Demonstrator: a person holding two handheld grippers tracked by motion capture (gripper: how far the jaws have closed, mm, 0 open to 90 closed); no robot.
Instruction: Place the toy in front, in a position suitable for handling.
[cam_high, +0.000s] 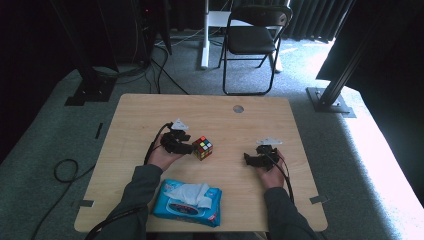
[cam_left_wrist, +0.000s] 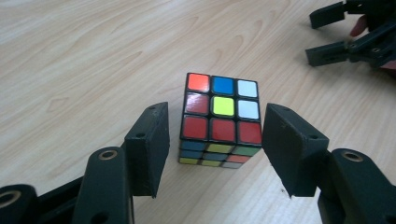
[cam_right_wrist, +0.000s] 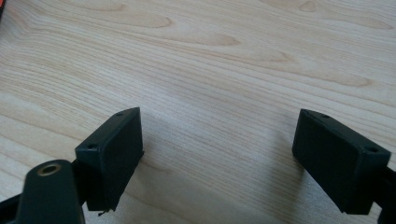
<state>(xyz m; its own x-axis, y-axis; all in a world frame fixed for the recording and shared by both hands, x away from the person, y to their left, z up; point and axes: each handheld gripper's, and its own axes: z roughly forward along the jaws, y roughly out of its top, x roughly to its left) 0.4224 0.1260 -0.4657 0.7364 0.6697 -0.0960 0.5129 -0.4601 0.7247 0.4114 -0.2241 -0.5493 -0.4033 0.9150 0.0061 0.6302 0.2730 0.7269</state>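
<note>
Left gripper (cam_left_wrist: 215, 140) is straddling the Rubik's cube (cam_left_wrist: 219, 116), jaws apart (not yet pinching), lining up a grasp; right gripper (cam_right_wrist: 219, 154), well right of the cube, is idling wide open.

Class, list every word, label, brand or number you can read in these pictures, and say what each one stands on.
Wet-wipes pack: printing on the blue wrapper, too small and blurred to read.
Puzzle cube: plain coloured stickers, no writing.
Table: no writing on the wood.
No text here is legible.
</note>
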